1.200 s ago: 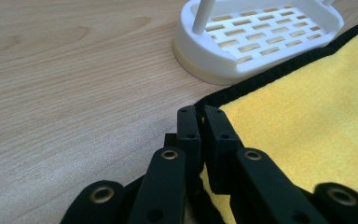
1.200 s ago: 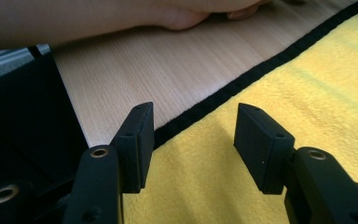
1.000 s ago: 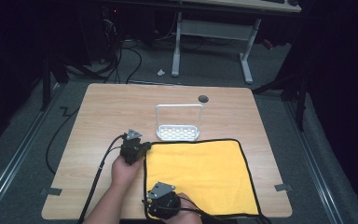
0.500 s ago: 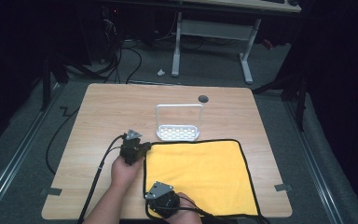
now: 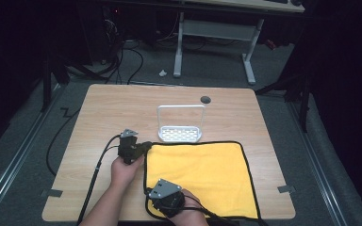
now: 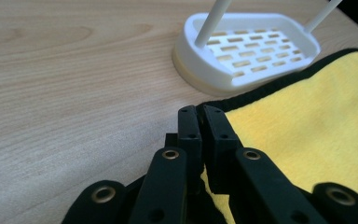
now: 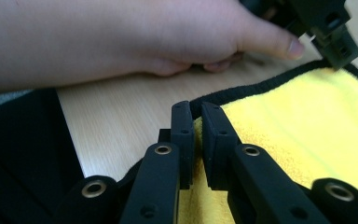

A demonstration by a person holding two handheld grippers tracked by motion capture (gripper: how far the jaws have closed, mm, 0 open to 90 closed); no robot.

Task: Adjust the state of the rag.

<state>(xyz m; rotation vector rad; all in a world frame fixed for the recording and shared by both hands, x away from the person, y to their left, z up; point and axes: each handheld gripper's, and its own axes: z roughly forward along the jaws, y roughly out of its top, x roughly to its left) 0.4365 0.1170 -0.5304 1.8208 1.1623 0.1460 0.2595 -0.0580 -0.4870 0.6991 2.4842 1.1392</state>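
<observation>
The yellow cloth (image 5: 202, 174) lies flat on the near right part of the table (image 5: 122, 103), black-edged all round, roughly square, its edges running along the table's own. Its whole left edge is mine. My left gripper (image 5: 143, 147) has the far left corner, at about ten o'clock from the cloth's middle; my right gripper (image 5: 156, 213) has the near left corner, at about seven o'clock.

In the left gripper view my left gripper (image 6: 200, 112) is pressed together on the black hem, with yellow fabric showing between the jaws lower down. The cloth spreads away to two o'clock from the tips. In the right gripper view my right gripper (image 7: 196, 108) has just been closing, and the hem and a fold of yellow sit pinched between the jaws. Here too the cloth (image 7: 298, 121) runs off toward two o'clock. My left hand (image 7: 168, 32) lies across the top of that view, at twelve o'clock, with the other gripper beyond it.

So the line between my two grips runs near to far along the left edge, and all the free cloth lies to the right of it, at three o'clock. I judge a fold would carry this edge across that way, toward the right edge.

The white rack (image 5: 180, 128) stands just beyond the far edge of the cloth, at twelve o'clock from its middle. In the left gripper view the white rack (image 6: 247, 51) is close ahead at one o'clock, so my left grip has little room to go forward.
</observation>
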